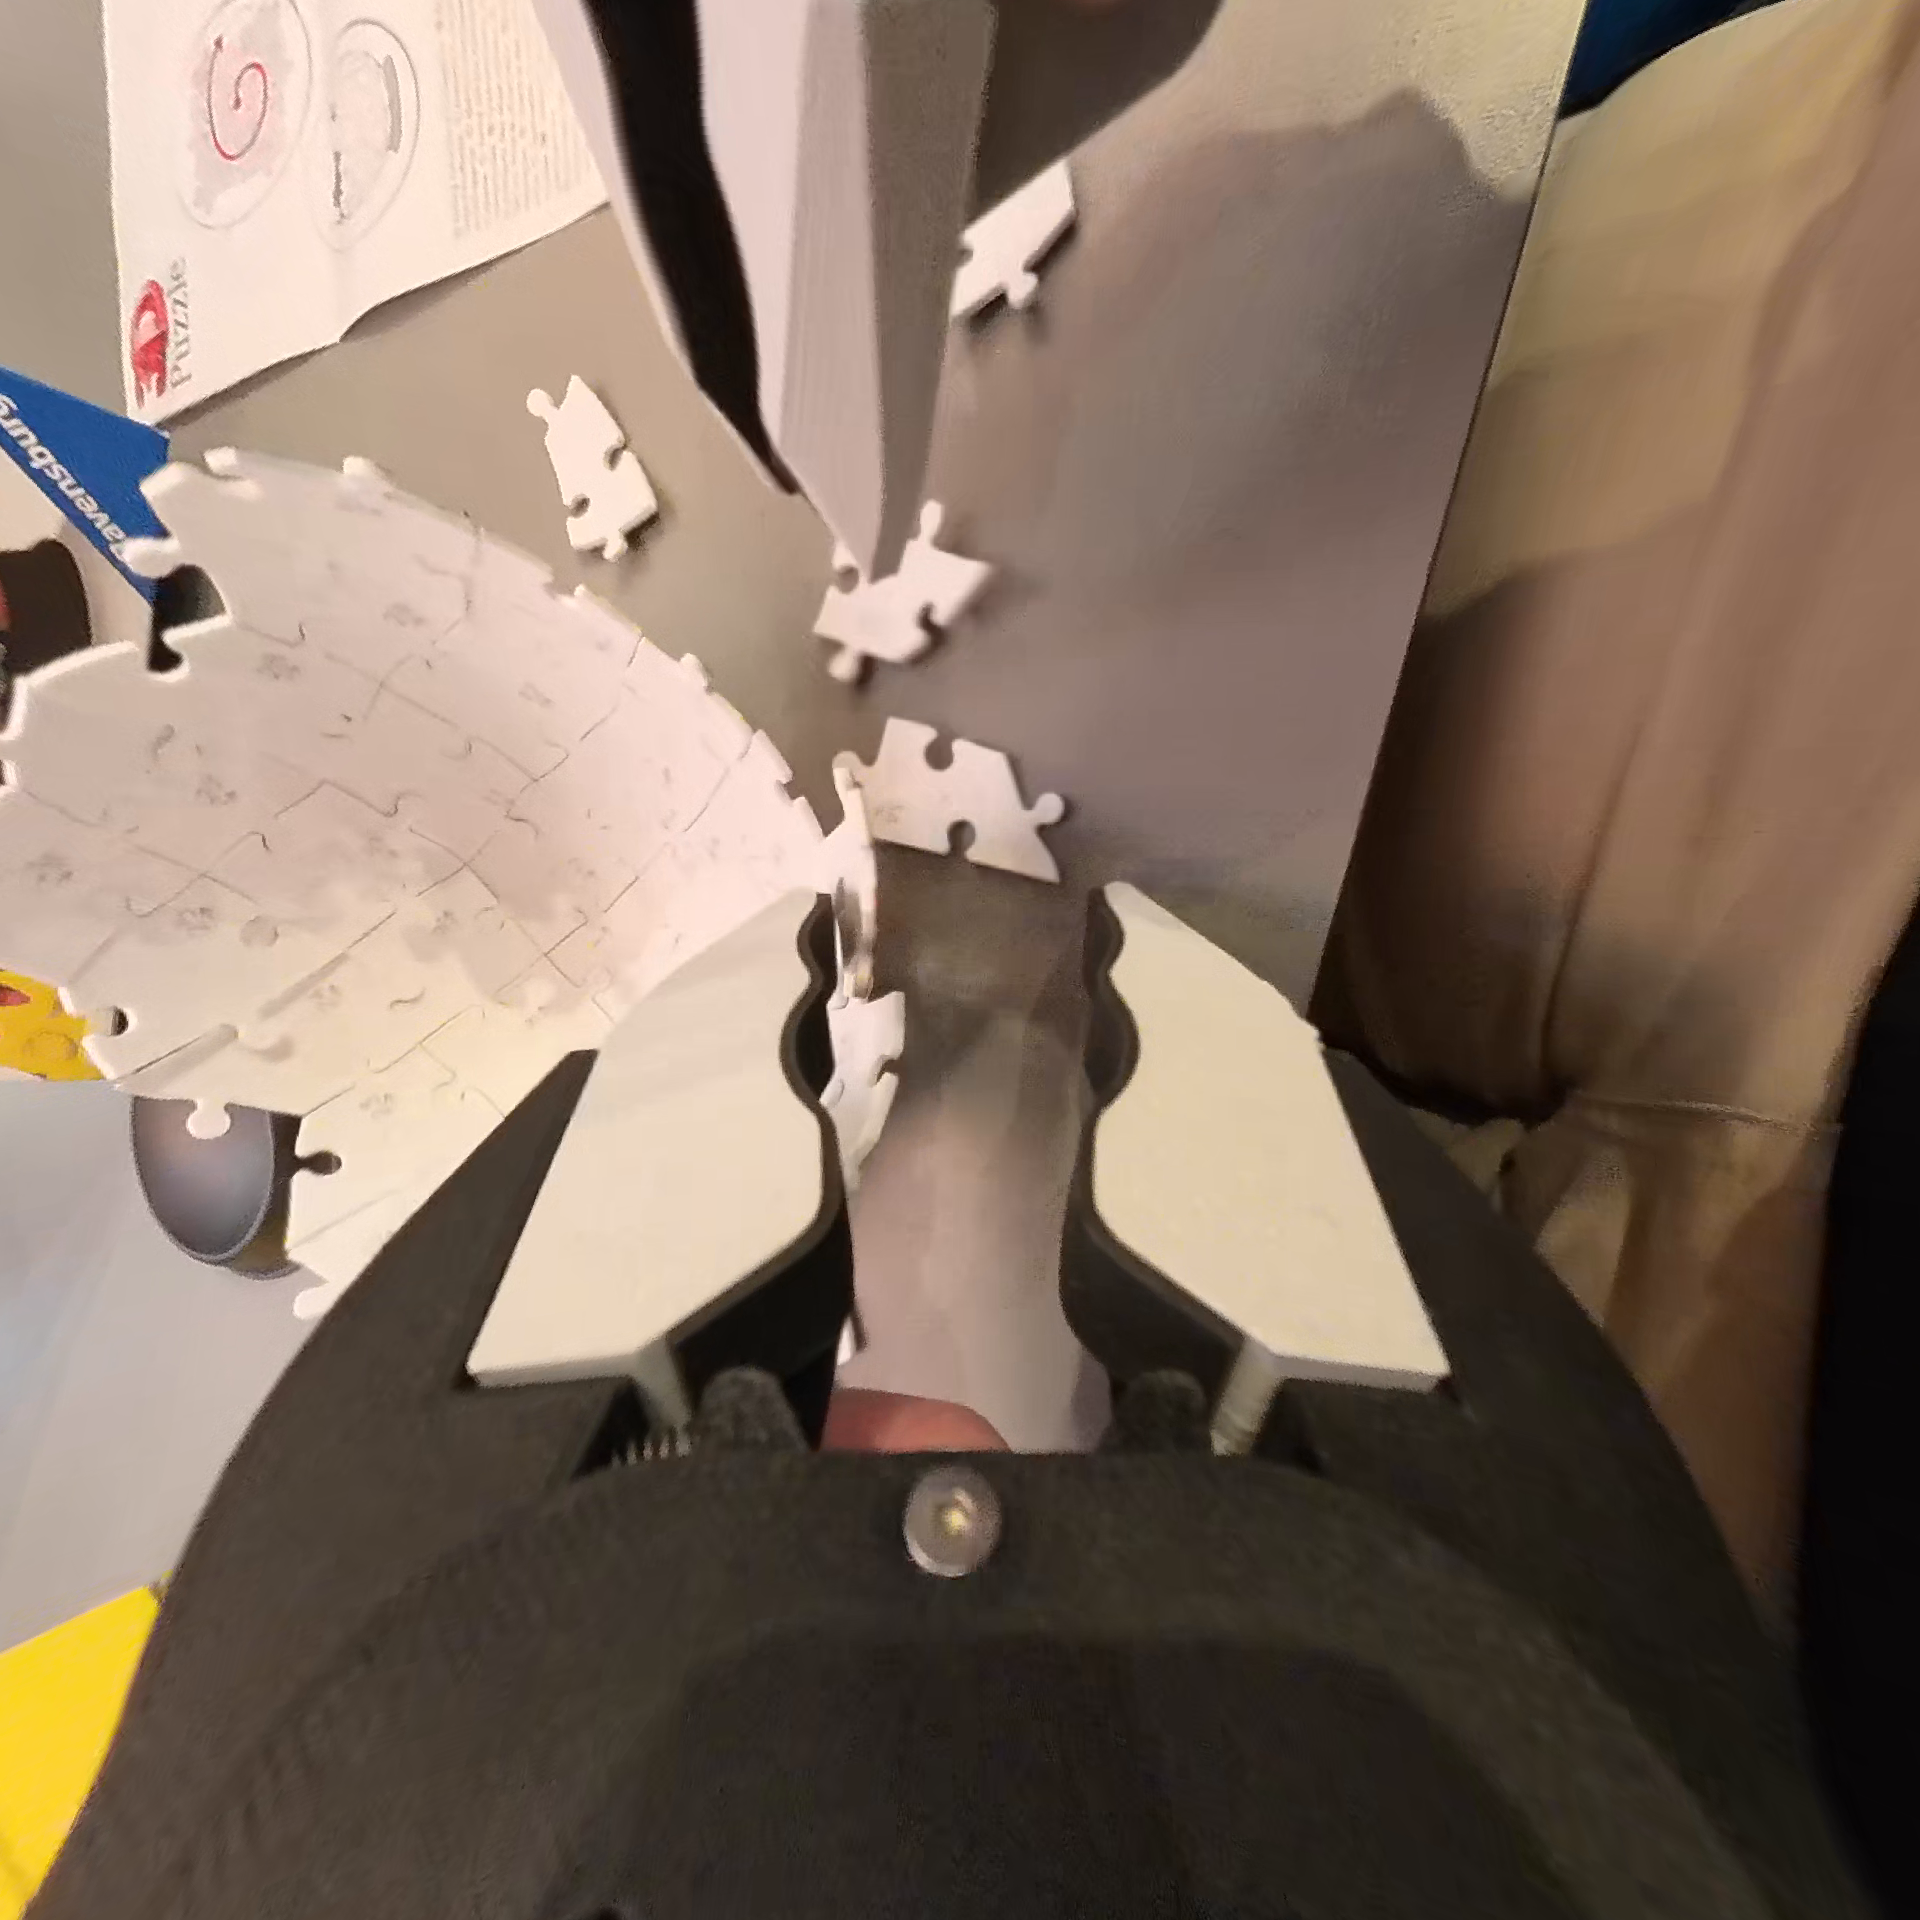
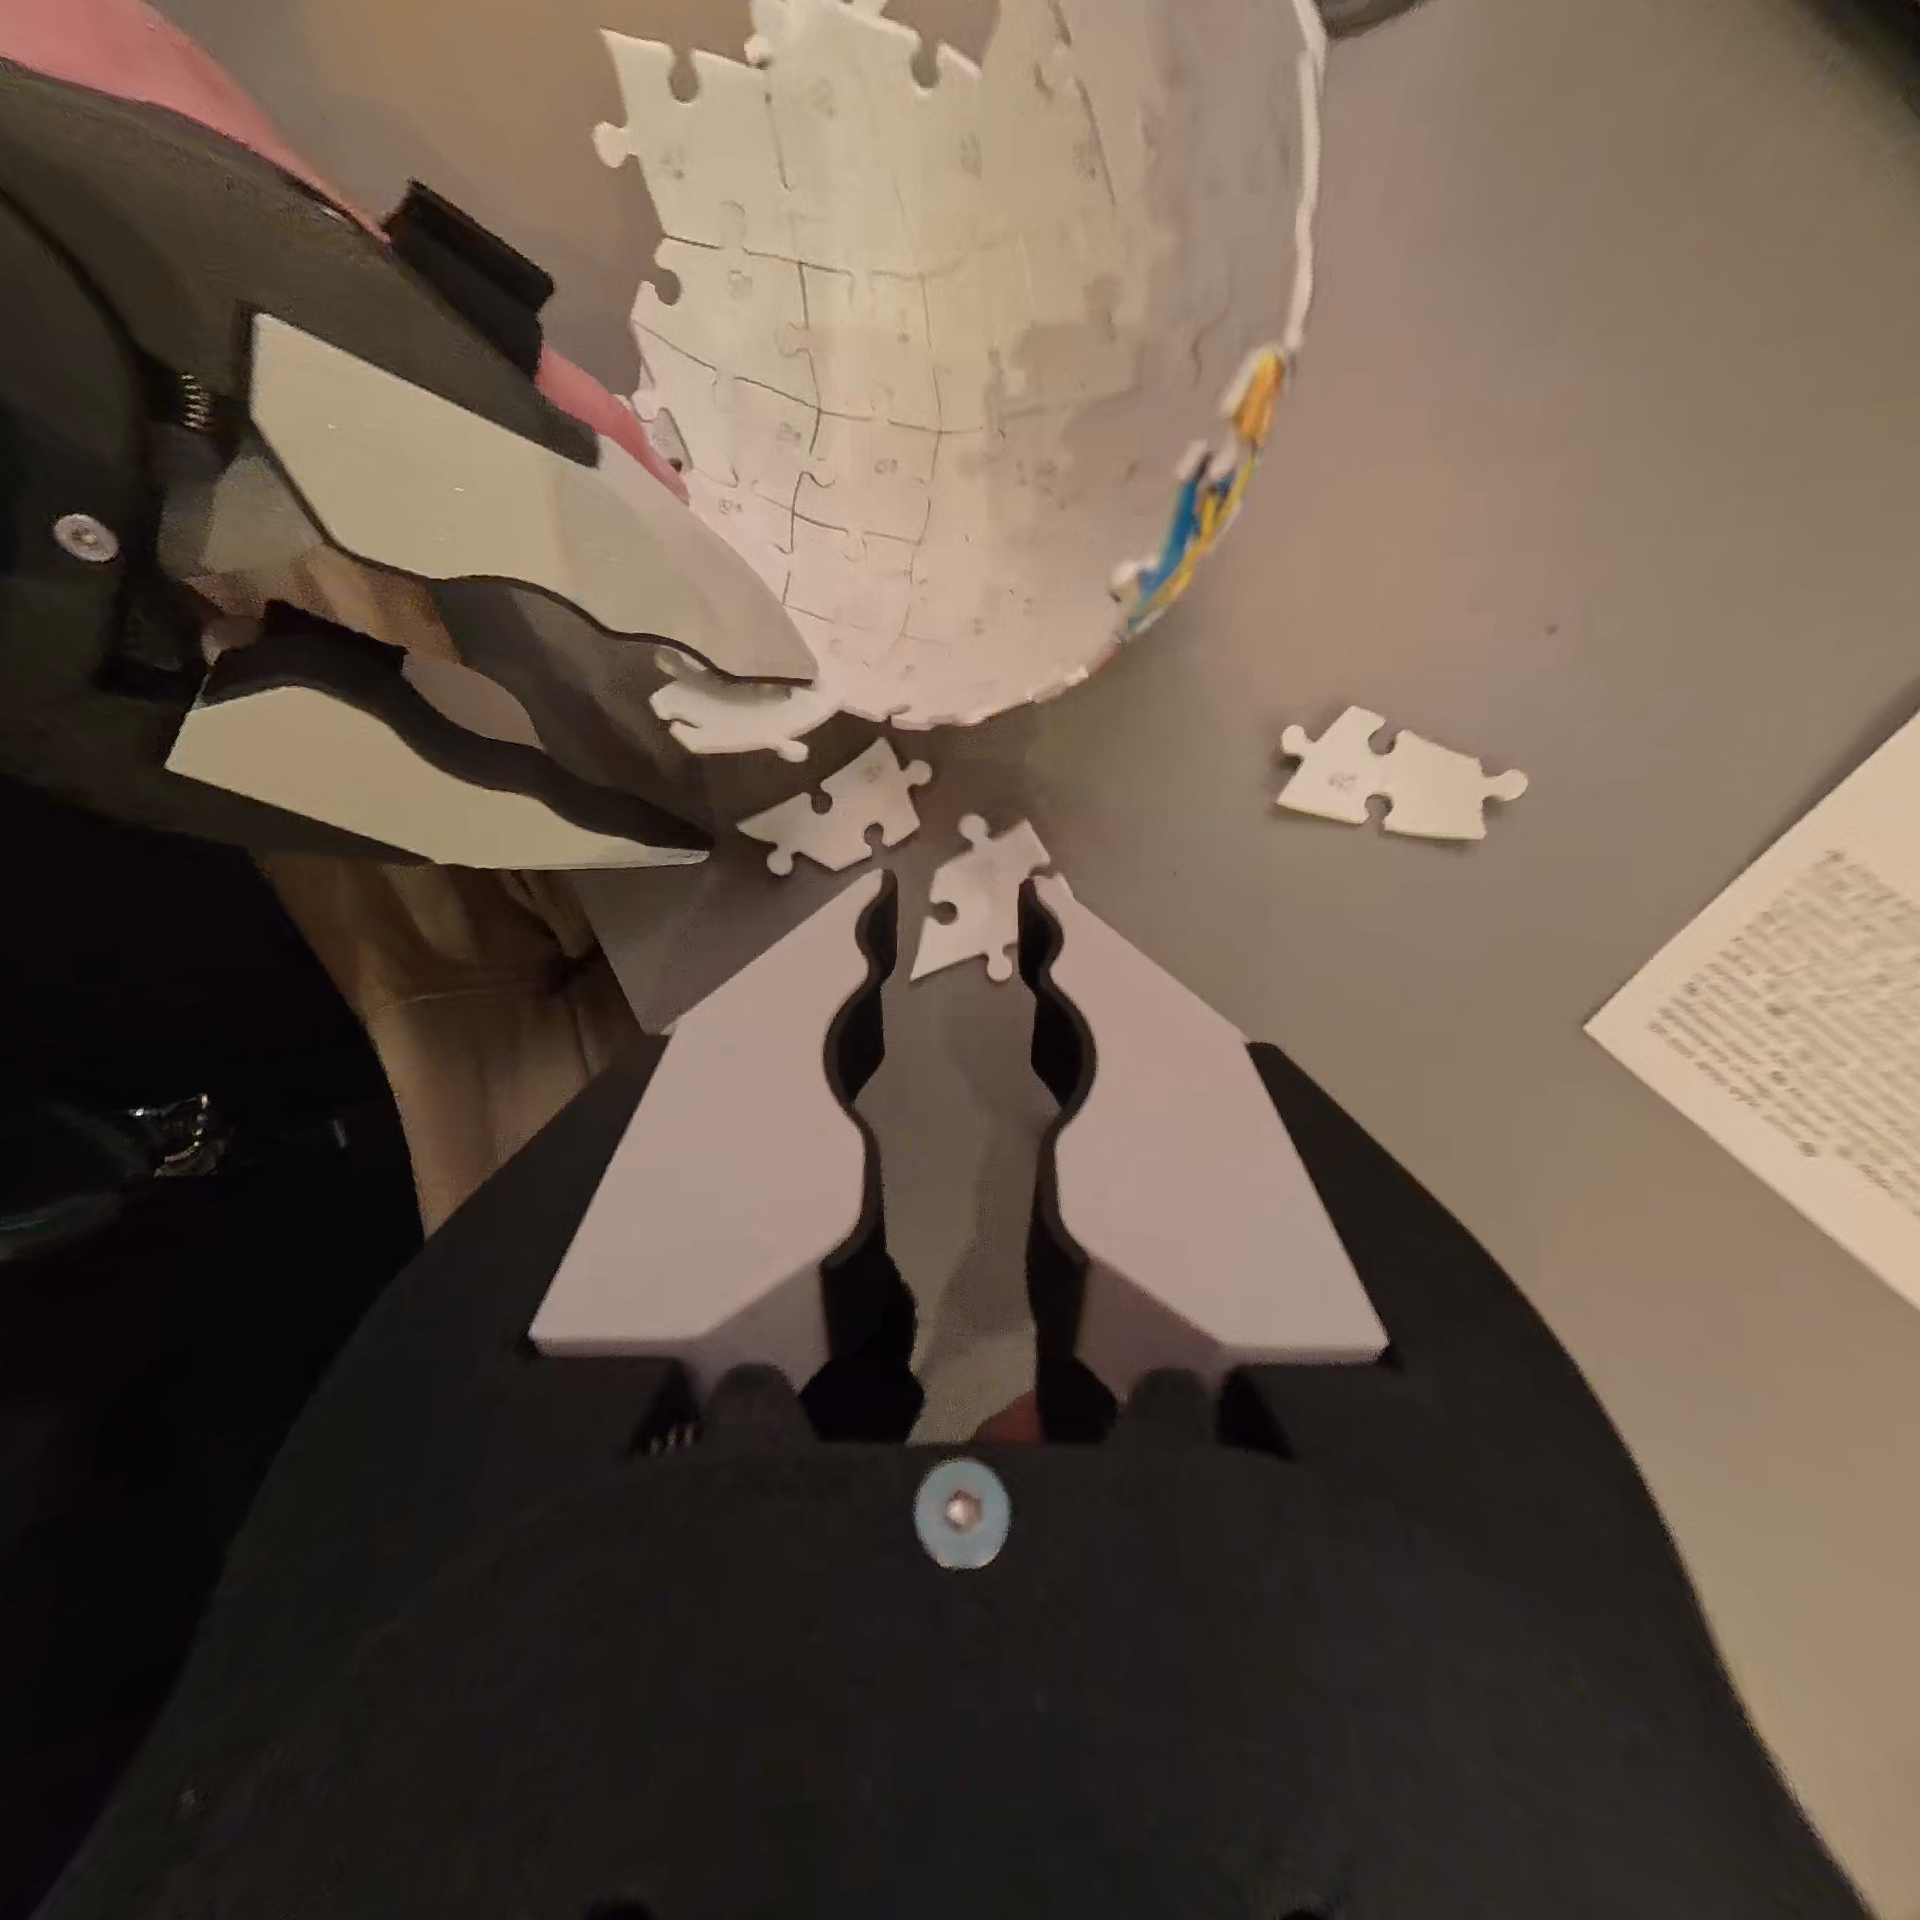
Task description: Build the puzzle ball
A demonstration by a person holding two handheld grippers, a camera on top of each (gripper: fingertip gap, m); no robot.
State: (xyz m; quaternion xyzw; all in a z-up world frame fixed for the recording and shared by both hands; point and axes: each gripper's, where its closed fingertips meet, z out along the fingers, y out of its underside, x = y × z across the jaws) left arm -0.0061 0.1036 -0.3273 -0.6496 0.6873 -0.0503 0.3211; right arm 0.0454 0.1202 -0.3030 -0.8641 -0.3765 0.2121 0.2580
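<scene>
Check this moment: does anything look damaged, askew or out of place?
Nothing stands out. The half-built ball looks intact, loose pieces lie flat on the grey table, and the instruction sheet lies flat beside them.

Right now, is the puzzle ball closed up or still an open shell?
Open shell. The puzzle ball shows its white concave inside and a jagged unfinished rim in both views; loose pieces lie on the grey table.

Dim warm indoor light, soft shadows on the grey table (image 2: 1455, 416), wide-angle bending at edges, slight motion blur
</scene>
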